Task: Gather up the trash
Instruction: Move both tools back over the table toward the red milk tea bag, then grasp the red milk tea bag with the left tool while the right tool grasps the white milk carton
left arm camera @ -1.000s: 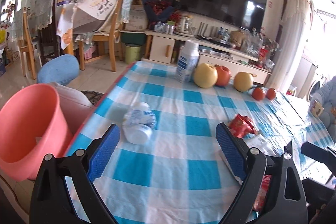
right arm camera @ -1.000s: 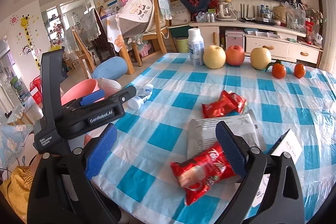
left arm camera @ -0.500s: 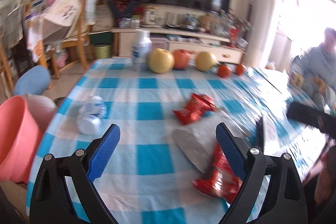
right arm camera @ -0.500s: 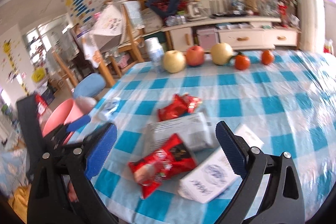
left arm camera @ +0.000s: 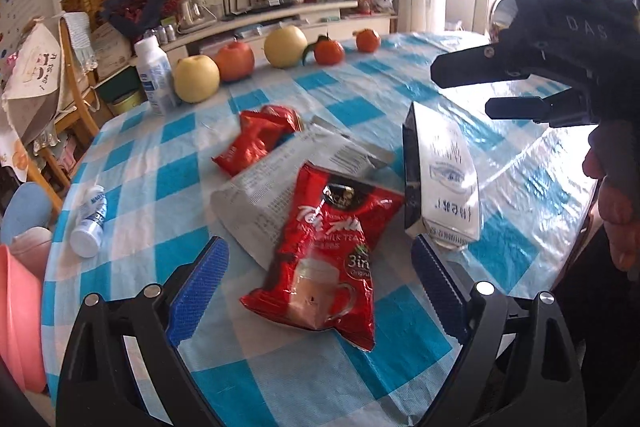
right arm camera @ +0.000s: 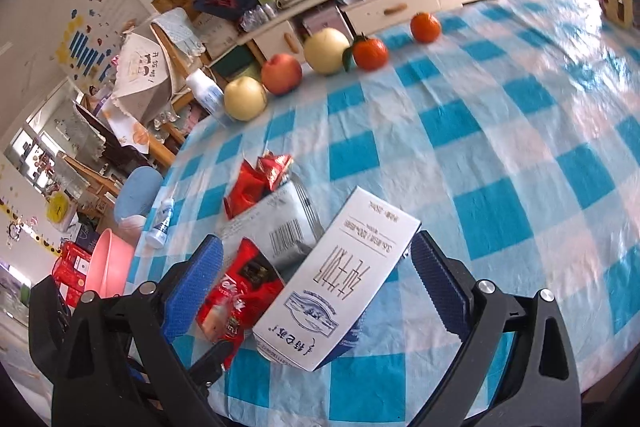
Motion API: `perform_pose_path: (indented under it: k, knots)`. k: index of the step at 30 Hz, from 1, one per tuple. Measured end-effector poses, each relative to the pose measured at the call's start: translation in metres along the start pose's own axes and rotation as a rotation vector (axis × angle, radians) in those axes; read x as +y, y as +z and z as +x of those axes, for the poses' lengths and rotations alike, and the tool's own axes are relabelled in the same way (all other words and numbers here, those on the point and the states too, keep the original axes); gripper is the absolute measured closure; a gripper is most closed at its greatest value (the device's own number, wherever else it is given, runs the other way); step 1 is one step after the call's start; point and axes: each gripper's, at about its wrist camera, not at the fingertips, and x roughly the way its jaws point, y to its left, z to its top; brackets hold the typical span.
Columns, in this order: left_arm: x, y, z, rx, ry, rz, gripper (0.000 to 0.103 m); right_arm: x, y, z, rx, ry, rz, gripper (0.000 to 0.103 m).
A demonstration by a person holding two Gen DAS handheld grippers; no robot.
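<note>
Left wrist view: my left claw (left arm camera: 316,281) hangs low over the near edge of the bench (left arm camera: 168,151), with its blue pads wide apart and nothing between them touched. The red milk tea packet (left arm camera: 328,251) lies flat just ahead, between the two pads, partly on a grey foil bag (left arm camera: 260,199). A crumpled red wrapper (left arm camera: 256,143) sits behind the bag. The white carton (left arm camera: 448,187) lies beside the packet, toward my right pad. My right claw (left arm camera: 516,87) shows at the upper right, held by a hand (left arm camera: 616,195).

In the right wrist view, my right claw (right arm camera: 316,287) is tilted and also wide open, empty. The white carton (right arm camera: 340,287) lies between its pads, but I cannot tell if it touches them. A small bottle (right arm camera: 160,223) lies near the bench's left edge, by a pink basin (right arm camera: 108,267).
</note>
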Motion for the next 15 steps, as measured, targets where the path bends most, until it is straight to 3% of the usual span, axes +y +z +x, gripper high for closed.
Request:
perform_pose_path:
  k: [5, 15]
  knots:
    - [0.003, -0.001, 0.013, 0.037, 0.0, -0.002, 0.011, -0.008, -0.006, 0.018, 0.069, 0.015, 0.044, 0.008]
    - [0.009, 0.0, 0.031, 0.075, 0.024, -0.017, 0.011, -0.002, -0.013, 0.04, 0.129, -0.002, 0.01, 0.008]
